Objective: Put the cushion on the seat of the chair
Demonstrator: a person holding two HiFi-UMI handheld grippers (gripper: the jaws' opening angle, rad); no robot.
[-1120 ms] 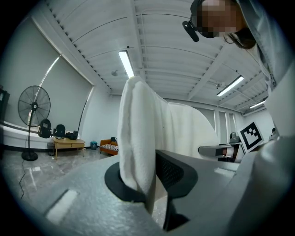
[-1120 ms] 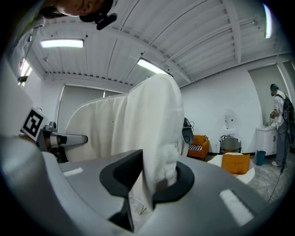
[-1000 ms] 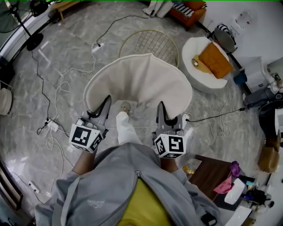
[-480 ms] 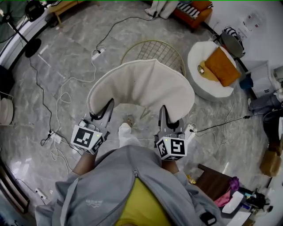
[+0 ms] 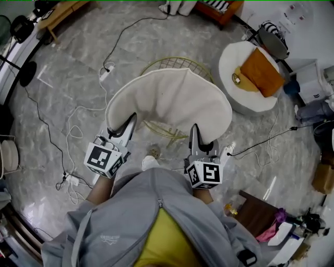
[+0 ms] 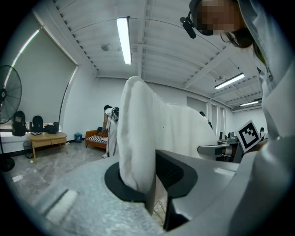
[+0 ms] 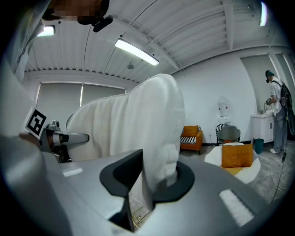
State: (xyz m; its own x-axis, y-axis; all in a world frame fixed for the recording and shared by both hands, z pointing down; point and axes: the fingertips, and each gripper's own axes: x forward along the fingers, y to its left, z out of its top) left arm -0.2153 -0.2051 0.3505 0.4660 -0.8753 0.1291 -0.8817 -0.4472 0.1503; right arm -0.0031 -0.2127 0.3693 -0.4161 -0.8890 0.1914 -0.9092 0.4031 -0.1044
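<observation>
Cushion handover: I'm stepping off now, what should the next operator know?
Left gripper: shut on the cushion, at its near left edge.
Right gripper: shut on its near right edge.
The cushion is held over the wire chair, covering most of it.
Done: cushion gripped and over the chair.
Left: lower it onto the seat, then open both grippers.

**Head view.** The cushion (image 5: 169, 101) covers most of the chair (image 5: 180, 61). Only arcs of its gold wire seat show, and its legs are hidden. The orange sofa (image 5: 224, 8) is cut by the top edge.

**Gripper views.** Fabric clamped in the left gripper (image 6: 150, 179) and the right gripper (image 7: 147, 184) hides the pad faces and blocks the room straight ahead. The standing fan (image 6: 9, 99) is cut by the left rim.
</observation>
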